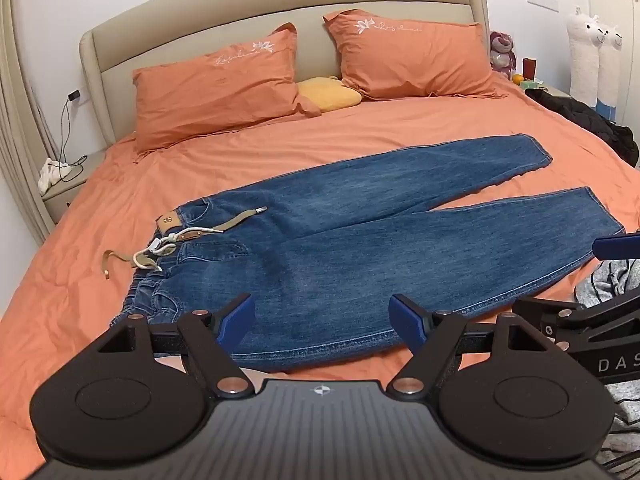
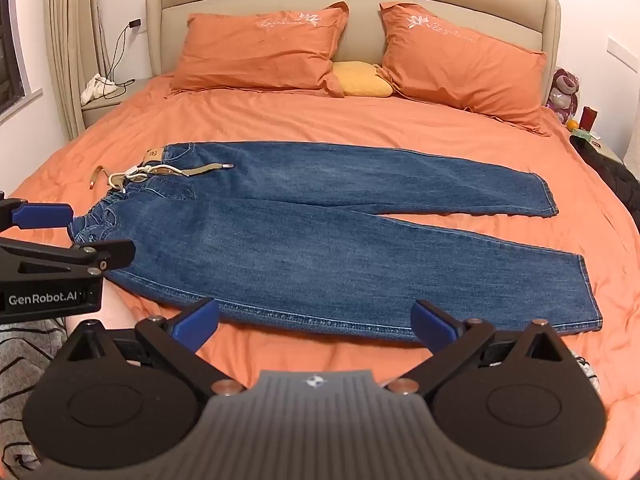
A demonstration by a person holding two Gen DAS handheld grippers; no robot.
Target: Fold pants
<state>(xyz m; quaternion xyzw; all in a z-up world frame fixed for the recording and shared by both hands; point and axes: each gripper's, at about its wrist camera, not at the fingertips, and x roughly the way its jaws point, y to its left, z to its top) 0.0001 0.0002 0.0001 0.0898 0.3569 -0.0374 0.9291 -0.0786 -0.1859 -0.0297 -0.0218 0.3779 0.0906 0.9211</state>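
Blue jeans (image 1: 360, 240) (image 2: 320, 224) lie flat on the orange bed, waistband at the left, both legs stretching right and splayed apart. A tan belt (image 1: 192, 236) (image 2: 168, 170) with a white cord is threaded at the waist, one end trailing off onto the sheet. My left gripper (image 1: 324, 316) hangs open above the near edge of the jeans by the hip, nothing between its blue pads. My right gripper (image 2: 316, 320) is open too, just short of the near leg's lower seam. Each gripper shows at the edge of the other's view.
The orange sheet (image 2: 400, 128) covers the whole bed. Two orange pillows (image 2: 260, 48) and a yellow cushion (image 2: 362, 78) lean on the beige headboard. A dark garment (image 1: 580, 120) lies at the bed's right side. Bedside tables carry a cable, a plush toy (image 2: 564, 88) and small items.
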